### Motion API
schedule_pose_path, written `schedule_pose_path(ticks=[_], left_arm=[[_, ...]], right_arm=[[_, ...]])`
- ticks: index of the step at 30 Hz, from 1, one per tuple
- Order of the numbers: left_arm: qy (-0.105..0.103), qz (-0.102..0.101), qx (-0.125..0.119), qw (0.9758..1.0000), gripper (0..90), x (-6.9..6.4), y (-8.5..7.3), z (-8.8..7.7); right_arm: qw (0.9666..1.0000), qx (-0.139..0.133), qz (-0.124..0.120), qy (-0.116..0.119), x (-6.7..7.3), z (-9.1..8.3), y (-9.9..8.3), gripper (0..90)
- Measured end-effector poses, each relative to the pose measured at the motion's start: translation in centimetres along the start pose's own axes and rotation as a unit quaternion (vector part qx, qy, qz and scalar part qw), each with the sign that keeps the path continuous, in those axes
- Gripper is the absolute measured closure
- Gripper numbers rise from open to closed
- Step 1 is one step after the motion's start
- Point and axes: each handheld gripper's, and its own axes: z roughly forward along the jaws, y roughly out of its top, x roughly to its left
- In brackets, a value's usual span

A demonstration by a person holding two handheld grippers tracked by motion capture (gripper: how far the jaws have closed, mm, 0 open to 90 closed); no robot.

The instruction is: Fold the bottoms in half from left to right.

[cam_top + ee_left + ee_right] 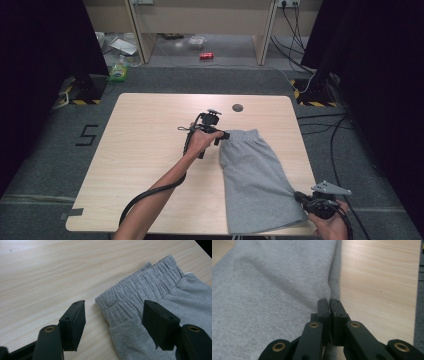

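Note:
Grey shorts [255,175] lie folded on the right half of the wooden table [150,150], waistband at the far end. My left gripper [223,137] hovers open over the waistband's left corner. In the left gripper view the elastic waistband [140,287] lies between and beyond the spread jaws of the left gripper [113,306]. My right gripper [300,196] is at the near right edge of the shorts. In the right gripper view the right gripper [329,301] is shut on the hem side of the grey cloth [274,290], which creases toward the jaws.
A round grey grommet [238,107] sits in the table's far edge. The table's edge runs close to the right gripper. On the floor beyond are a red can [206,55], a green bottle [119,71] and cables [340,130] at the right.

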Motion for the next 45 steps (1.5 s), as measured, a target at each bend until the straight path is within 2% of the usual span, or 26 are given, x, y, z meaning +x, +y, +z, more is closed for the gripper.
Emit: schedule_pose_path(ticks=[1, 2, 3, 6, 7, 8, 9, 12, 16, 18, 19, 20, 23, 24, 25, 29, 33, 39, 42, 44, 45], left_arm=[[0.0, -0.001, -0.001, 1.0, 34.9, 0.0, 0.0, 0.0], [0.0, -0.002, -0.003, 1.0, 35.0, 0.0, 0.0, 0.0], [-0.001, -0.002, -0.003, 1.0, 35.1, 0.0, 0.0, 0.1], [0.0, -0.003, -0.003, 1.0, 35.3, 0.1, 0.0, 0.2], [0.0, -0.003, -0.003, 1.0, 35.4, 0.1, 0.0, 0.2], [0.001, -0.006, -0.003, 1.0, 35.5, 0.2, 0.0, 0.3], [0.003, -0.007, -0.001, 1.0, 35.5, 0.2, -0.1, 0.5], [0.003, -0.009, -0.001, 1.0, 35.5, 0.1, -0.2, 0.8], [0.005, -0.007, 0.001, 1.0, 35.5, -0.1, -0.3, 1.1], [0.008, -0.008, -0.001, 0.9999, 35.5, -0.2, -0.2, 1.3], [0.011, -0.008, -0.002, 0.9999, 35.5, -0.1, -0.2, 1.5], [0.013, -0.01, 0.0, 0.9999, 35.5, -0.1, -0.1, 1.7], [0.015, -0.012, 0.001, 0.9998, 35.6, -0.1, 0.0, 2.1], [0.018, -0.013, 0.001, 0.9997, 35.8, -0.2, 0.0, 2.5], [0.019, -0.013, 0.003, 0.9997, 35.8, -0.3, 0.0, 2.7], [0.025, -0.01, 0.009, 0.9996, 36.3, -0.5, -0.3, 3.8], [0.016, -0.013, 0.01, 0.9997, 38.6, -0.6, -0.5, 4.3], [0.008, -0.013, 0.003, 0.9999, 49.6, -0.6, -0.5, 4.4], [0.009, -0.013, -0.002, 0.9999, 53.9, -0.6, -0.6, 4.4], [0.009, -0.011, -0.002, 0.9999, 56.8, -0.6, -0.5, 4.4], [0.014, -0.005, -0.005, 0.9999, 59.0, -0.7, -0.4, 4.4]], right_arm=[[1.0, 0.005, 0.003, 0.005, -0.1, 0.1, -0.1, 86.5], [0.9998, 0.011, 0.015, -0.002, -0.1, 0.5, -0.4, 78.1], [0.9998, 0.015, 0.009, -0.007, -0.2, 0.6, -0.5, 74.9], [0.9996, 0.014, 0.023, -0.007, 0.0, -0.1, -1.0, 65.6], [0.9996, 0.014, 0.023, -0.007, 0.0, -0.1, -1.0, 65.6], [0.9997, 0.014, 0.015, -0.009, 0.5, -1.0, -1.7, 65.1], [0.9997, 0.019, 0.012, -0.01, 0.6, -1.3, -2.0, 65.7], [0.9994, 0.031, 0.0, -0.016, 0.9, -1.7, -3.0, 72.7], [0.9995, 0.027, 0.008, -0.017, 0.4, -1.6, -3.7, 75.4], [0.9991, 0.023, 0.002, -0.035, 0.4, -1.6, -3.8, 70.6], [0.9986, 0.026, 0.009, -0.046, 0.6, -1.6, -3.7, 62.5], [0.9981, 0.024, 0.009, -0.057, 0.7, -1.7, -3.7, 58.4], [0.9982, 0.01, 0.005, -0.058, 1.0, -1.9, -3.3, 57.0], [0.9986, -0.008, -0.009, -0.051, 2.1, -2.1, -2.5, 54.8], [0.9989, -0.013, -0.017, -0.041, 2.8, -2.1, -2.1, 54.1], [0.9991, -0.026, -0.035, 0.0, 5.3, -1.9, -0.8, 53.1], [0.9979, -0.031, -0.042, 0.039, 7.6, -1.1, -0.1, 51.6], [0.9945, -0.028, -0.054, 0.086, 10.9, 0.7, 0.4, 48.6], [0.9911, -0.024, -0.072, 0.109, 12.9, 1.6, 0.3, 47.9], [0.9903, -0.021, -0.074, 0.115, 13.4, 1.8, 0.2, 47.9], [0.9881, -0.012, -0.086, 0.127, 14.8, 2.5, 0.0, 47.7]])
